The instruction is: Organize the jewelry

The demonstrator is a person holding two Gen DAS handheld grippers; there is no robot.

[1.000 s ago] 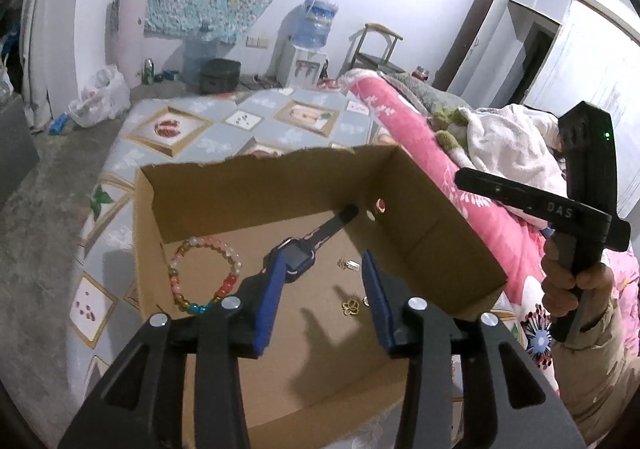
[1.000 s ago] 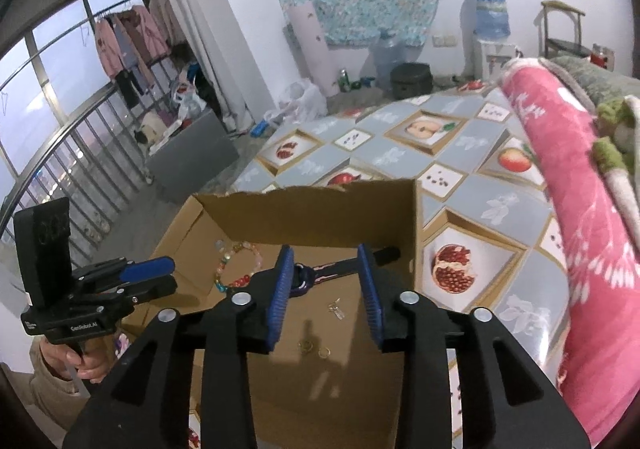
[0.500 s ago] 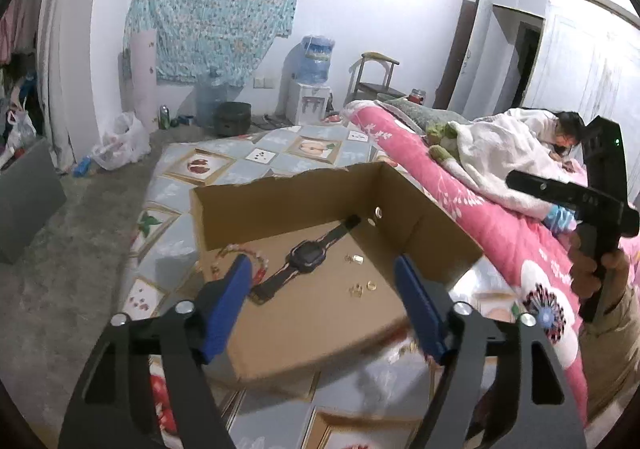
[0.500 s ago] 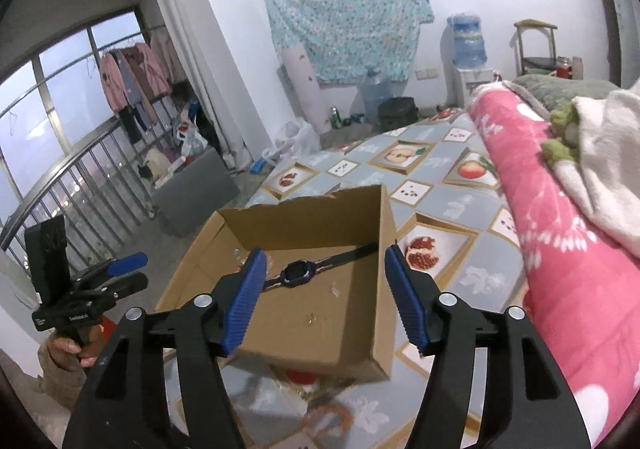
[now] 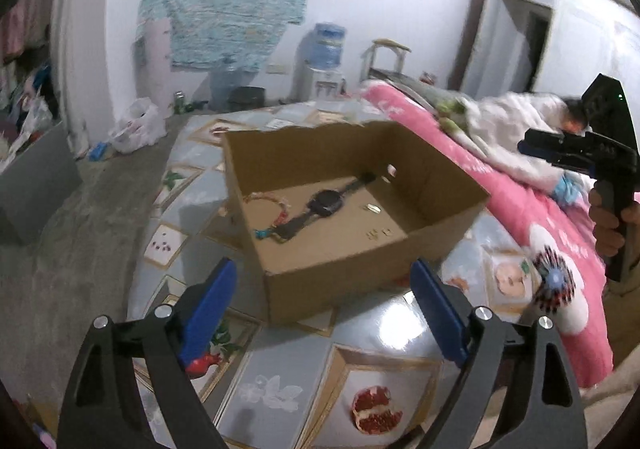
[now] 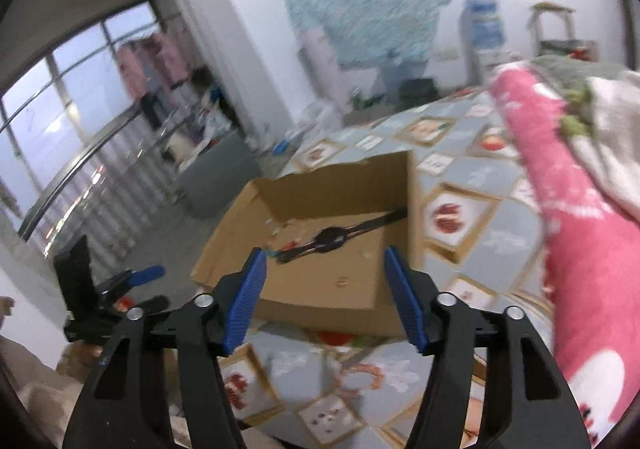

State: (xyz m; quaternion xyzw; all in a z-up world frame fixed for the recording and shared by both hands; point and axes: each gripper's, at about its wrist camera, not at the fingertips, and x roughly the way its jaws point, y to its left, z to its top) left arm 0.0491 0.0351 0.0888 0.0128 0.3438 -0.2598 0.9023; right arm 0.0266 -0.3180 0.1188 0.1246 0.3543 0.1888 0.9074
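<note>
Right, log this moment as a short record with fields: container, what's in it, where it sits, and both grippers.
container: open cardboard box, flaps gone, one torn rim
contents: black watch lying flat across the floor; beaded bracelet beside its strap end; a few small gold pieces nearer the front wall
surface: fruit-print tablecloth, box resting on it
beside it: pink blanket to the right
left gripper: open, empty, short of the box
right gripper: open, empty, short of the box
</note>
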